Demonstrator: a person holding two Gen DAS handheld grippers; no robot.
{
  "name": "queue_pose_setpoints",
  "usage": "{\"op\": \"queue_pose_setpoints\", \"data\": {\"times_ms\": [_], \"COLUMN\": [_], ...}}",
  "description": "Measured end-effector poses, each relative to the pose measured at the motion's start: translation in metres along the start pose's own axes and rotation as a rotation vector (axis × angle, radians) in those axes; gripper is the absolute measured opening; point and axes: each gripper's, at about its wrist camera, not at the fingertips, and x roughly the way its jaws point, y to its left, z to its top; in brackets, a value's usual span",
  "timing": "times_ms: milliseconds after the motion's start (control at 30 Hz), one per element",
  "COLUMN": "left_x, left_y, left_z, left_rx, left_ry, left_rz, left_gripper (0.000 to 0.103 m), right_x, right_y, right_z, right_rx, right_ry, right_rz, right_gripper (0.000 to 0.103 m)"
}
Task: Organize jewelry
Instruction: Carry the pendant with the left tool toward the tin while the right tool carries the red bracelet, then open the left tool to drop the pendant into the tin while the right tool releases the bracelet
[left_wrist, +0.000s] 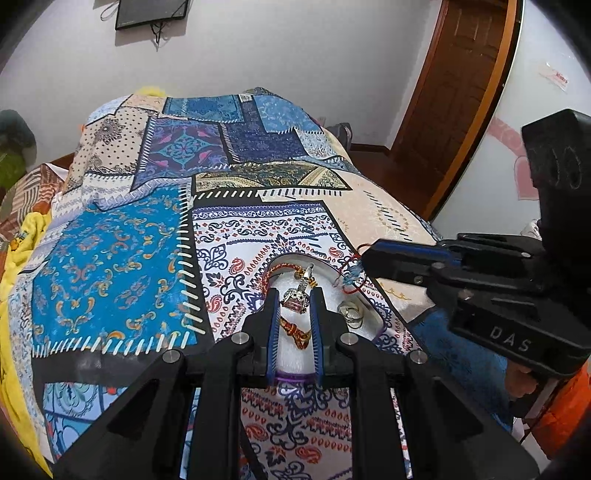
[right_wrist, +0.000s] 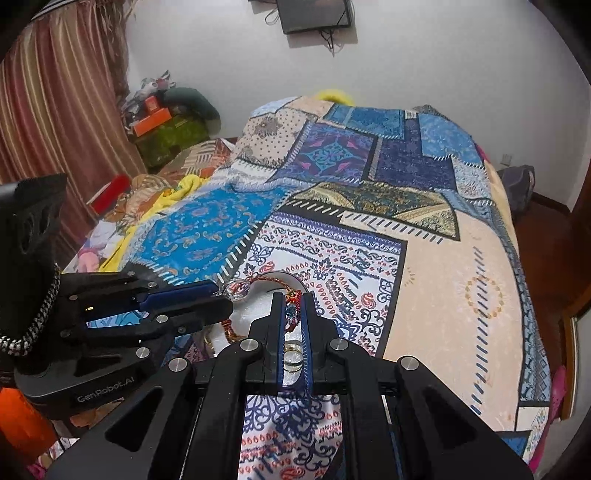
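Matt printed cloth bedspread (left_wrist: 118, 258)

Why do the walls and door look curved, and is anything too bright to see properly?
Left wrist view: fisheye bends the door frame and darkens the corners; the white tray glares, washing out detail.
Right wrist view: same bending at the curtain; the far wall is evenly lit, no hard shadows.

Bedspread (left_wrist: 122, 258): patchwork print of blue, navy, cream and white panels with paisley and floral motifs. Tray (left_wrist: 325, 275): white with a purple rim. Braided cord (left_wrist: 295, 332): red and gold. Pendant (left_wrist: 294, 301): pink stone, silver setting. Curtain (right_wrist: 55, 110), far left: brown-and-pink stripes.
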Motion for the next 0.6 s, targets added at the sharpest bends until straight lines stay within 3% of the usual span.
{"op": "queue_pose_setpoints", "data": {"times_ms": [600], "left_x": [-0.002], "left_y": [0.002], "left_z": [-0.004], "left_rx": [-0.016], "left_ry": [0.005], "left_rz": [-0.015], "left_gripper": [0.015], "right_x": [0.023], "right_y": [-0.002], "right_z": [-0.007], "right_rx": [0.001], "right_ry": [0.124], "right_rz": [0.041], "right_gripper": [0.008]}}
